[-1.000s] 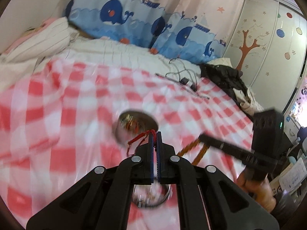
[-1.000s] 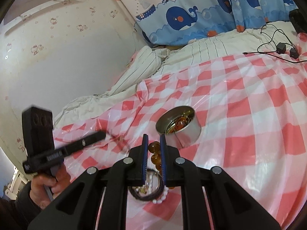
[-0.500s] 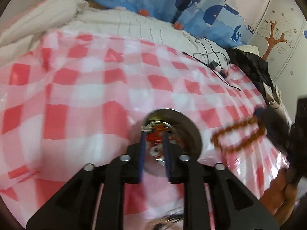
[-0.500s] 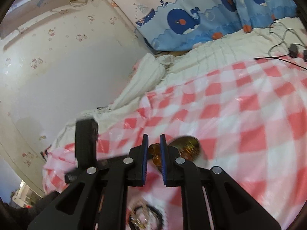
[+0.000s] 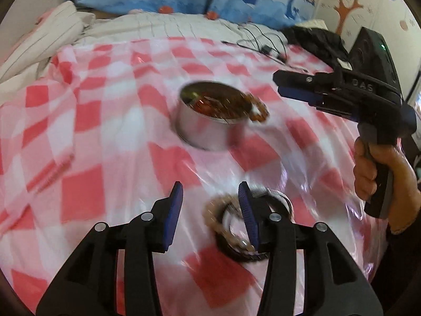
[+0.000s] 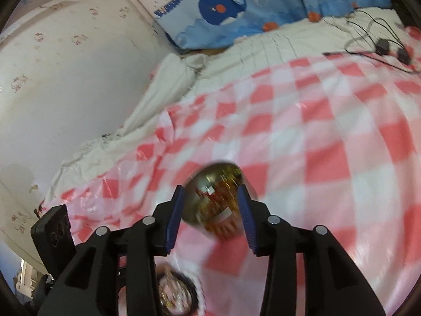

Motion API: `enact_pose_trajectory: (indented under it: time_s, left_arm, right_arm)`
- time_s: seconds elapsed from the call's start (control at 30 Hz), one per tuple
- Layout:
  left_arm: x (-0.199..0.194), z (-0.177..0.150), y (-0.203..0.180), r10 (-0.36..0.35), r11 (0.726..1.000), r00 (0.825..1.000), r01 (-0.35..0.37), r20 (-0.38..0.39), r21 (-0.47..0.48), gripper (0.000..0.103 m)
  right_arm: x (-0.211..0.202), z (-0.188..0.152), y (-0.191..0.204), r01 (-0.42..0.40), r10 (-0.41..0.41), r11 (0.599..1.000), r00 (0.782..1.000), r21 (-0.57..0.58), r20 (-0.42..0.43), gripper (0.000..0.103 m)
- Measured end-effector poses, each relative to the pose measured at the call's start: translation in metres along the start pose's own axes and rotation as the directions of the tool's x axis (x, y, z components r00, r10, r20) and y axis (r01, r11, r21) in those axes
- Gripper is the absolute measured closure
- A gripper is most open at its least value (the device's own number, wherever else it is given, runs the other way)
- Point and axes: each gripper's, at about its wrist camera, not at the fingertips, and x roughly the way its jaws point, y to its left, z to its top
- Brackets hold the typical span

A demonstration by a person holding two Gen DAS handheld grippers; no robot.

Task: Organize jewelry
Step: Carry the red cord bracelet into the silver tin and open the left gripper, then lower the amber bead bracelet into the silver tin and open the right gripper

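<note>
A round metal tin [image 5: 208, 121] full of jewelry sits on the red-and-white checked cloth [image 5: 105, 137]. An amber bead bracelet [image 5: 259, 110] hangs over its right rim. My left gripper [image 5: 210, 205] is open and empty, in front of the tin. A tin lid [image 5: 252, 226] with a pearl bracelet and dark rings lies by its right finger. My right gripper [image 6: 210, 205] is open just above the tin [image 6: 218, 197], with amber beads between its fingers, blurred. In the left wrist view the right gripper [image 5: 297, 87] hovers right of the tin.
Black cables and chargers [image 5: 265, 44] lie on the cloth's far side, with dark clothing [image 5: 315, 42] at the far right. White bedding [image 6: 184, 79] and whale-print curtains [image 6: 236, 8] border the cloth. The lid with jewelry [image 6: 173, 292] shows below the right gripper.
Both grippers have opened. The left dropped the red cord into the tin and pulled back. The right carried the amber bracelet over the tin and released it onto the rim.
</note>
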Motion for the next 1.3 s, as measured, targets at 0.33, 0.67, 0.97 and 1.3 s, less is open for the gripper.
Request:
enact_pose_trajectory:
  time_s: [0.33,0.67,0.97,1.3]
  left_arm:
    - [-0.001,-0.006,-0.001,0.041,0.999,0.999,-0.041,-0.008,0.009,0.054]
    - [-0.006,-0.003,0.001,0.057,0.998,0.998,-0.057,-0.005,0.014,0.048]
    - [-0.010,0.000,0.001,0.048,0.999,0.999,-0.048,0.006,0.007,0.045]
    - [-0.008,0.000,0.004,0.064,0.998,0.997,-0.063,-0.031,0.029,0.043]
  right_arm:
    - [0.023,-0.003,0.010,-0.210,0.211,0.977,0.976,0.038,-0.045,0.062]
    - [0.030,-0.008,-0.016,-0.094,0.107,0.987,0.989,0.127,-0.099,0.057]
    - [0.032,0.006,0.013,-0.130,0.130,0.991,0.988,0.014,-0.077,0.091]
    - [0.033,0.017,0.023,0.023,-0.028,0.997,0.998,-0.080,-0.061,0.068]
